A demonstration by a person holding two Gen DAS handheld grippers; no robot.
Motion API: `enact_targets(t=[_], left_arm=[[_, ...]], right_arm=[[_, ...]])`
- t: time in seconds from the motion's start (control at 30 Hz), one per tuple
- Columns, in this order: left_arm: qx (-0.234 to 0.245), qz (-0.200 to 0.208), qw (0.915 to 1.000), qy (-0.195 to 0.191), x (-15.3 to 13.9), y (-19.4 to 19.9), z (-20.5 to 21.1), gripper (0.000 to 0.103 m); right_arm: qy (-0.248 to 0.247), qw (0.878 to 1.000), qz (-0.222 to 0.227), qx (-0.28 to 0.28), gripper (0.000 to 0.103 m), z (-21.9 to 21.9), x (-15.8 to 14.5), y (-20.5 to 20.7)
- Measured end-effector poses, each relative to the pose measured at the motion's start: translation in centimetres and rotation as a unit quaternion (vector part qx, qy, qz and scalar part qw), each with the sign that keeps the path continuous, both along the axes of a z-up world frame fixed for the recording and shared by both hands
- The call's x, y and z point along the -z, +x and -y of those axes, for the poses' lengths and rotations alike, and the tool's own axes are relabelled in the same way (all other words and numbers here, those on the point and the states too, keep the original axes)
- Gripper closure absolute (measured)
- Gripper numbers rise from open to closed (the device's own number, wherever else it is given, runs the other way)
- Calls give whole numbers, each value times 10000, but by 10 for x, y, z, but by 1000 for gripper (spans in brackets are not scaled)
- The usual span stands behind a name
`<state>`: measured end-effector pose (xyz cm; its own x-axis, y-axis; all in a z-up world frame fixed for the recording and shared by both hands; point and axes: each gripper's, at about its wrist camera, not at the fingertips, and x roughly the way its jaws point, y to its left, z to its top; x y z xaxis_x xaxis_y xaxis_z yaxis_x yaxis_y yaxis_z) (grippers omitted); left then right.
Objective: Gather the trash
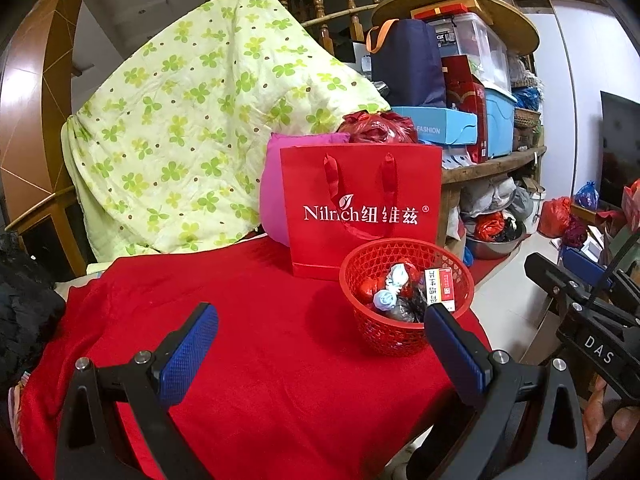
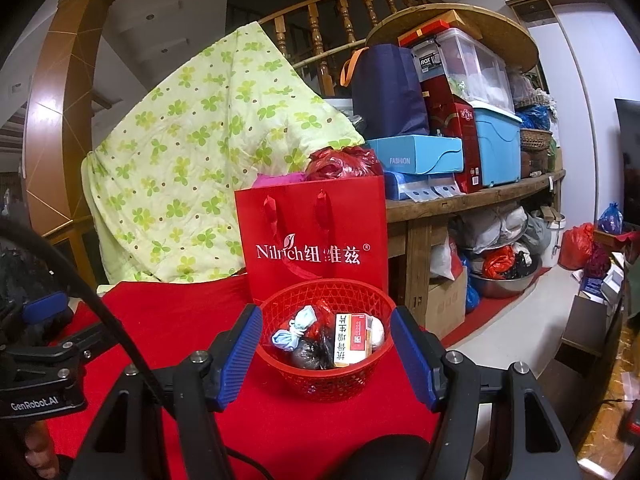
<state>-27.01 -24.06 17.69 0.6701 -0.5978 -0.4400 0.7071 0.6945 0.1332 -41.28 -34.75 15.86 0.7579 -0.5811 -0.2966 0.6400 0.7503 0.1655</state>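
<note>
Two hand-held grippers stand open and empty: my right hand-held gripper (image 2: 326, 354) frames the red basket (image 2: 280, 368) just ahead, pads on either side but apart from its rim; my left hand-held gripper (image 1: 316, 344) has it ahead and to the right. Inside lie a carton (image 2: 352, 338), a blue wad (image 2: 294, 330) and dark wrappers. I judge the basket light, so an uneven squeeze could tip it, spill trash onto the red cloth (image 2: 168, 312), or knock the red paper bag (image 2: 316, 240) behind it.
</note>
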Motion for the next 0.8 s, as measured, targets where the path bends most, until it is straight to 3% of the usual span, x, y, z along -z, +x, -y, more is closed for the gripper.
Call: enact_targets(t=[0.57,0.8], left_arm=[[189,-54,9998,3,1,7,11,1],[179,-81,9996,-179,4,20,7,1]], right_arm=[[21,9999,-30,104,33,16,4,12],[30,9998,-51,196,33,25,4,22]])
